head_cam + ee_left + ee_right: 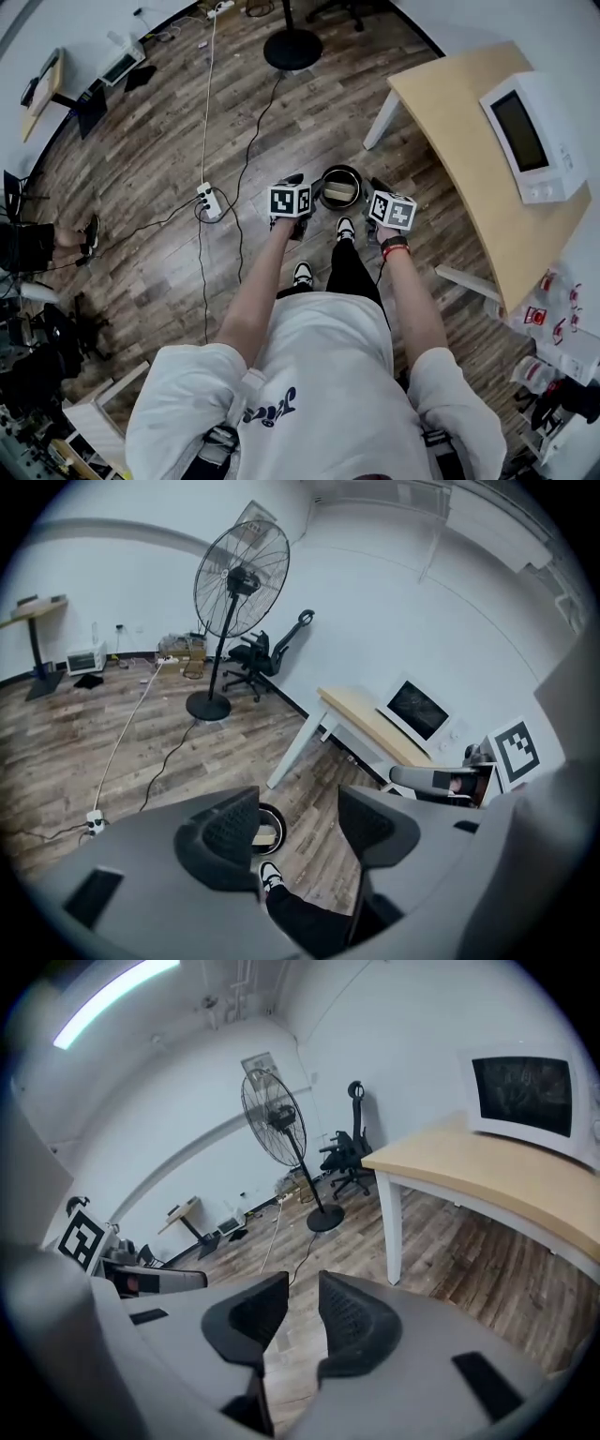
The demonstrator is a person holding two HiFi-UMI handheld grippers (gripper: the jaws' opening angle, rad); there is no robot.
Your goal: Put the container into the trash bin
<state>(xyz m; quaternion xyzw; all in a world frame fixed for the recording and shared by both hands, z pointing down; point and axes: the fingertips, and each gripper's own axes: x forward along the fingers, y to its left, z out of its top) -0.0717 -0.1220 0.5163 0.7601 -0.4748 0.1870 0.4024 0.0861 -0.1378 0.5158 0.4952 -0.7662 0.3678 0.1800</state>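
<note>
Jaws of the left gripper [298,810] are held wide apart with nothing between them, and those of the right gripper [300,1288] are parted by a narrower gap, likewise empty. Just beyond both tools, on the floor between them, the trash bin [324,195] is seen, with the container [341,193] lying inside it as a pale tan patch. The task is therefore judged all but done. A shoe [345,228] is placed just beside the bin, so the bin could be tipped by a careless step, and the power strip [209,201] near the feet could be caught in walking off. Whether the container lies fully below the rim cannot be told, and its shape is too small to be made out. Half the bin is covered by a jaw in the left gripper view, and it is absent from the right gripper view. Farther off, the table [450,122] is cut by the frame edge, and the fan [241,583] is seen whole only from the gripper views.
</note>
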